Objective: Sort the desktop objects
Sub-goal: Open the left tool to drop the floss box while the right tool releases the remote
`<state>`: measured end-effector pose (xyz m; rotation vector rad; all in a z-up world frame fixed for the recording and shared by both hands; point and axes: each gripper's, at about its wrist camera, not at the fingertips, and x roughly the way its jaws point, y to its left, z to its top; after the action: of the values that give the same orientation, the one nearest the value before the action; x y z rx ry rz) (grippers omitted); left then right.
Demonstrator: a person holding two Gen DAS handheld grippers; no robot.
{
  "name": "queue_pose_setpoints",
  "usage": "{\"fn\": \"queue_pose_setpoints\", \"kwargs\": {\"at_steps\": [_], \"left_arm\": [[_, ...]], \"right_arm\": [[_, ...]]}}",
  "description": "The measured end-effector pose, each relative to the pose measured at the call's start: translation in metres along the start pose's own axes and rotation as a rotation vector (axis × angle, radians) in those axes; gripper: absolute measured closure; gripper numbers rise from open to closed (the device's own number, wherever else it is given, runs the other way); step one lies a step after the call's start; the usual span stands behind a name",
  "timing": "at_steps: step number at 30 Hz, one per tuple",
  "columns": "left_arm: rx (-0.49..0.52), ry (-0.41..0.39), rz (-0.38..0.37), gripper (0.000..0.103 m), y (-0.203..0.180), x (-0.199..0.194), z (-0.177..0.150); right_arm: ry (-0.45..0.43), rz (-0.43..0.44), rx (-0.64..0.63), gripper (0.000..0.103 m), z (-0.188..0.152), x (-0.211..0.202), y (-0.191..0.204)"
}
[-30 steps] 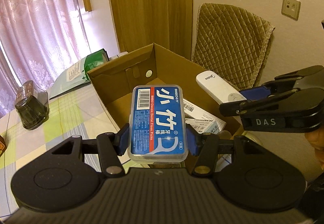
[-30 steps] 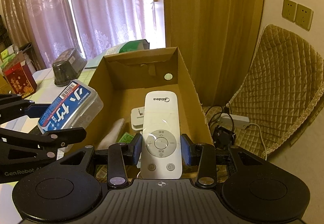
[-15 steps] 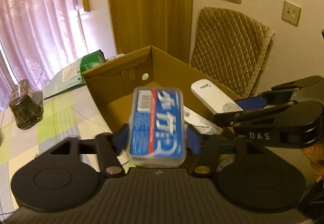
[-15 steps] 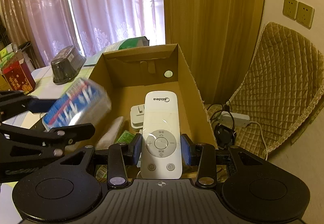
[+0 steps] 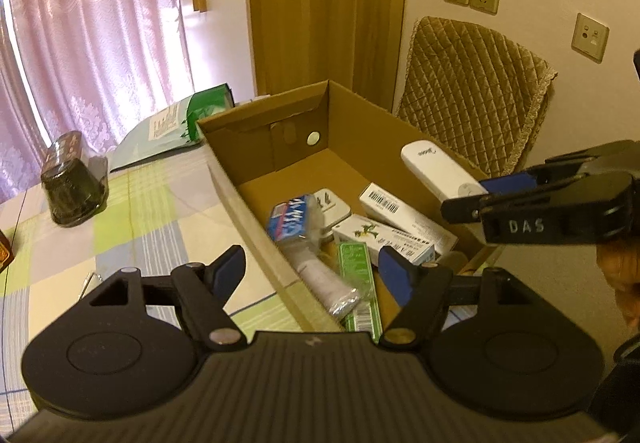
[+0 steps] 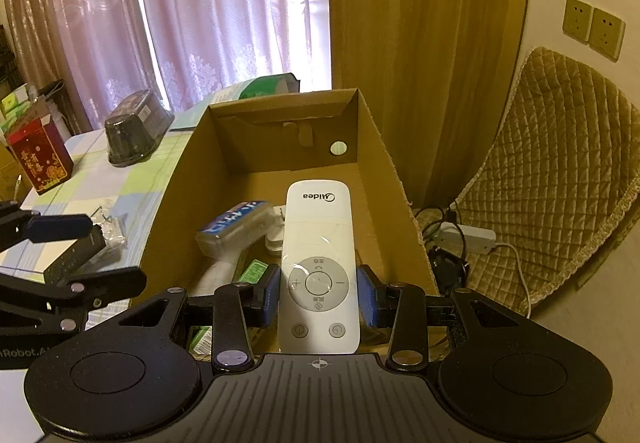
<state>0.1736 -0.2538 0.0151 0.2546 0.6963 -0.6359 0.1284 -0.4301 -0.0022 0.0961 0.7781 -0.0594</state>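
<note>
The blue-and-white floss pick box [image 5: 292, 223] [image 6: 234, 223] lies tilted inside the open cardboard box [image 5: 360, 123] [image 6: 280, 147], on top of other items. Above the carton's near-left edge my left gripper [image 5: 312, 265] [image 6: 108, 253] is open, its fingers spread wide with nothing between them. My right gripper [image 6: 319, 297] [image 5: 480, 193] is shut on a white Midea remote [image 6: 318, 263] [image 5: 436, 171], held over the carton's near right part with its buttons facing up.
The carton also holds white medicine cartons [image 5: 400, 211], a green pack [image 5: 356, 267] and a white roll [image 5: 324, 279]. On the checked tablecloth [image 5: 132, 227] stand a dark plastic container [image 5: 74, 195], a red box [image 6: 40, 159] and a green-white bag [image 5: 176, 127]. A quilted chair [image 6: 560, 179] and power strip [image 6: 464, 235] are right.
My left gripper opened and let go of the floss pick box, which dropped into the carton. The right gripper still holds the remote in about the same place.
</note>
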Motion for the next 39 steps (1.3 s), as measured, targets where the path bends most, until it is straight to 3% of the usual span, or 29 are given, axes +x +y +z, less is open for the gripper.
{"fn": "queue_pose_setpoints", "kwargs": {"at_steps": [24, 39], "left_arm": [[-0.053, 0.014, 0.039, 0.034, 0.019, -0.013, -0.015], [-0.094, 0.036, 0.064, 0.034, 0.034, -0.024, -0.036]], "right_arm": [[-0.035, -0.008, -0.008, 0.063, 0.018, 0.009, 0.014], [-0.023, -0.011, 0.042, 0.061, 0.001, -0.005, 0.009]]}}
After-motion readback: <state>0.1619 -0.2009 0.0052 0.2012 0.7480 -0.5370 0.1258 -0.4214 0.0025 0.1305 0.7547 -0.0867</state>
